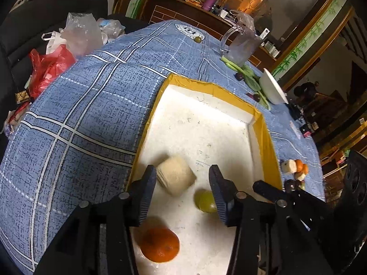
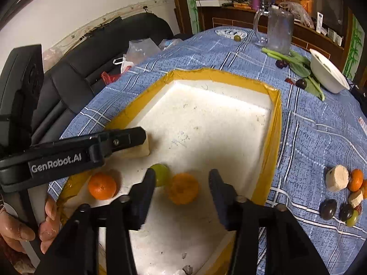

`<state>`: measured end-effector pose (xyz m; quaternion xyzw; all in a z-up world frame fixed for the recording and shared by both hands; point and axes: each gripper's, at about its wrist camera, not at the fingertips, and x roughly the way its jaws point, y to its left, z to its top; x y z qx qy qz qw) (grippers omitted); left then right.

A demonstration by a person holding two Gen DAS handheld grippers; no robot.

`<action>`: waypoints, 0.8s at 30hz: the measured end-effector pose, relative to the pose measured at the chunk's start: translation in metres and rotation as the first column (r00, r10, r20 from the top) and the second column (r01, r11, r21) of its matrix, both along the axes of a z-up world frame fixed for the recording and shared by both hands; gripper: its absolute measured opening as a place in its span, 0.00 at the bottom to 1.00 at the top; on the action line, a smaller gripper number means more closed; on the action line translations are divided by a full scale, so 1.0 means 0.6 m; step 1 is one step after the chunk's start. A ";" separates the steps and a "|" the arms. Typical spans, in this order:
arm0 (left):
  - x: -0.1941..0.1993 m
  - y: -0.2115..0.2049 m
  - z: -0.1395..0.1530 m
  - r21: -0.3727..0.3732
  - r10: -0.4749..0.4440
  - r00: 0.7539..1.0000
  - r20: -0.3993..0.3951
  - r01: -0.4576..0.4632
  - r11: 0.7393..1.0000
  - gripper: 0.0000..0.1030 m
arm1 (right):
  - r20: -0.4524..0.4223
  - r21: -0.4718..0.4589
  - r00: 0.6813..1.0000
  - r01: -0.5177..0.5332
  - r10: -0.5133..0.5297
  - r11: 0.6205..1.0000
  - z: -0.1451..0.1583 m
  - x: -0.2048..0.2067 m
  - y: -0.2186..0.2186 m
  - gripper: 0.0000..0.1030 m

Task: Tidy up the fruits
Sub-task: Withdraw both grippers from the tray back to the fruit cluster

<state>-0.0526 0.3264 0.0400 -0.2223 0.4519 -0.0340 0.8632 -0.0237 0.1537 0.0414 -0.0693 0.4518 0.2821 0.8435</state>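
Note:
A white foam tray [image 1: 266, 137] with a yellow taped rim lies on the blue checked cloth. In the left wrist view my left gripper [image 1: 182, 169] hangs open over the tray's near end. A pale beige cylinder piece [image 1: 176, 181] lies between its fingers, against the left one and clear of the right. A green fruit [image 1: 204, 201] and an orange [image 1: 160, 244] lie nearer. In the right wrist view my right gripper [image 2: 181, 171] is open, with a blurred orange [image 2: 183, 191] between its fingers, touching neither. The green fruit [image 2: 161, 174] and a second orange [image 2: 102, 189] lie to the left.
A pile of loose fruit [image 2: 344, 190] sits on the cloth right of the tray. A white bowl [image 2: 328, 73], leafy greens [image 2: 298, 66], dark plums [image 2: 300, 83] and a glass pitcher [image 2: 279, 32] stand at the far right. Plastic bags [image 1: 52, 66] crowd the left edge.

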 end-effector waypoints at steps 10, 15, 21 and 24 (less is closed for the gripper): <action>-0.057 0.006 0.054 0.044 0.045 0.996 0.080 -0.048 0.998 0.64 | 0.080 0.072 0.991 0.104 -0.110 0.992 0.054 -0.035 -0.080 0.68; -0.080 -0.014 0.091 0.076 0.024 0.991 0.129 -0.034 0.997 0.68 | 0.078 0.110 0.979 0.181 -0.190 0.977 0.070 -0.054 -0.147 0.69; -0.107 -0.079 0.113 0.114 -0.001 0.986 0.168 -0.019 0.993 0.71 | 0.088 0.135 0.964 0.239 -0.252 0.962 0.077 -0.085 -0.221 0.71; -0.110 -0.123 0.110 0.123 -0.028 0.988 0.154 0.009 0.992 0.71 | 0.106 0.134 0.954 0.264 -0.279 0.955 0.077 -0.109 -0.264 0.72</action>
